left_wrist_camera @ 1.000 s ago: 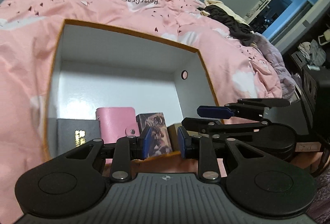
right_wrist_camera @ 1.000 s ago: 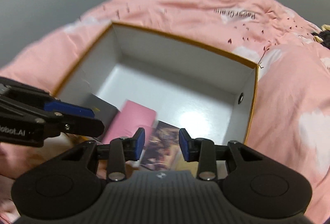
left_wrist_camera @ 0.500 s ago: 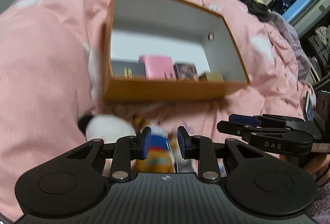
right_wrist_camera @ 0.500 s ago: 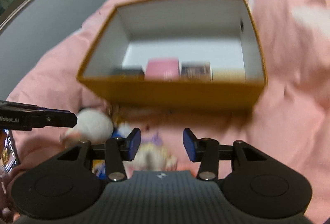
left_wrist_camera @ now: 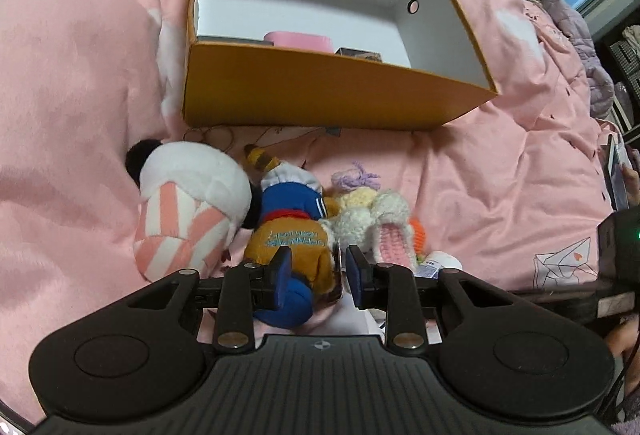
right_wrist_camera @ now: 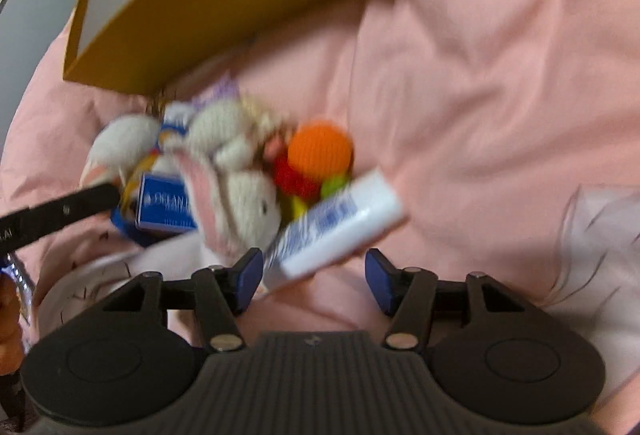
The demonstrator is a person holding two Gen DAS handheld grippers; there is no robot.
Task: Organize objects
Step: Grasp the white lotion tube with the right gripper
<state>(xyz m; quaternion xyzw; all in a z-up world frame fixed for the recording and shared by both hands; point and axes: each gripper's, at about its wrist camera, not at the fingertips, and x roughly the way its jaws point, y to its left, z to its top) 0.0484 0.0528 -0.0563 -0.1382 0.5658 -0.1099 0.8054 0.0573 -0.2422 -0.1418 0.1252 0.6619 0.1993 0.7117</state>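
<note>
A big orange box (left_wrist_camera: 320, 95) sits on a pink blanket (left_wrist_camera: 80, 75), and its top is open. It is white inside. Tucked against its front wall are a pink case (left_wrist_camera: 298, 39), a dark thing to the left of that, and a small picture box (left_wrist_camera: 358, 54) to the right.

Just in front of the box lies a little heap of soft toys. A white plush with pink stripes (left_wrist_camera: 188, 211) is at the left end of the heap. Next to it, touching it, is a plush in a blue and brown top (left_wrist_camera: 290, 231). A woolly white bunny (left_wrist_camera: 376, 225) with pink ears lies at the right end, with a knitted orange carrot (right_wrist_camera: 320, 149) beside it. A thin ring of wire lies between the heap and the box — it may be glasses, but it is too small to tell.

The left gripper (left_wrist_camera: 316, 271) points down over the blue and brown plush. Its jaws are only a little way apart and they are opening; the plush shows between them, but the pads do not seem to press it.

The right gripper (right_wrist_camera: 312, 275) is on the bunny's side of the heap, farther from the box. Its jaws are wide apart and opening. A white tube with blue writing (right_wrist_camera: 336, 223) lies slanted in the gap — one end is close to the left pad, and nothing squeezes it. This view is blurry.
</note>
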